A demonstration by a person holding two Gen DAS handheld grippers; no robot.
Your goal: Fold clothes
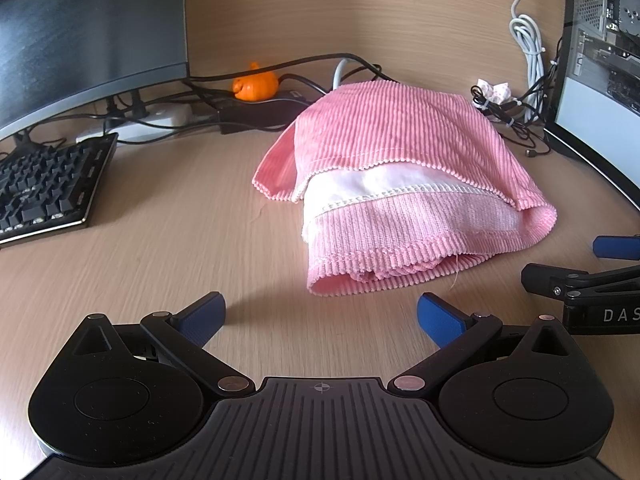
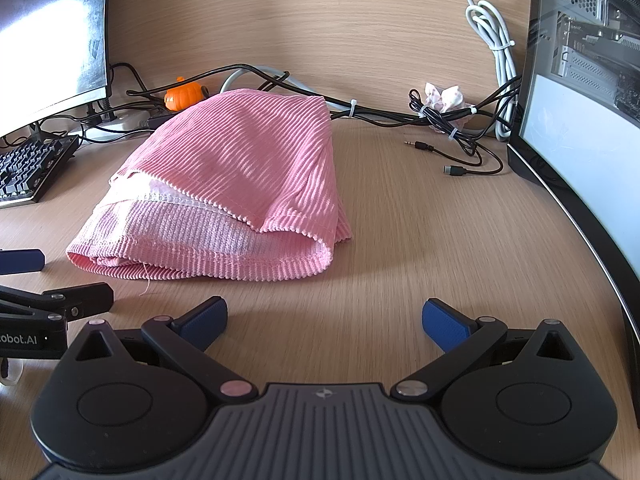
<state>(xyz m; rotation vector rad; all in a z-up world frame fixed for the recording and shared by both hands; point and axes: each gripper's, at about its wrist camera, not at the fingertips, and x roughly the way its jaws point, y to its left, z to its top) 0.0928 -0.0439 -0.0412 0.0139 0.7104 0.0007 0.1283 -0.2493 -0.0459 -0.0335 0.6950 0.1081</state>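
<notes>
While both sets of fingers are spread wide and hold nothing, the pink ribbed garment (image 1: 404,184) lies in a folded bundle on the tabletop (image 1: 160,248), just ahead of them. It sits ahead and a bit to the right of the left gripper (image 1: 320,316), and ahead and to the left of the right gripper (image 2: 324,318).

The fold looks almost done, but the top layer sits crooked and white lining (image 1: 372,186) peeks out. To finish well, I think each gripper should pinch one near corner of the thick front edge, lift both together, and lay it down so the edges match. Pinch only the top layers, or the whole bundle may drag along. Move slowly, since a loose thread hangs off the near edge.

From the left wrist view, you see more of the keyboard (image 1: 48,184) and the side of the orange pumpkin toy (image 1: 256,86). The right gripper pokes in at the right edge there.

From the right wrist view, you see loose cable plugs (image 2: 454,170) lying on the tabletop past the right finger, and the bundle's right side.
</notes>
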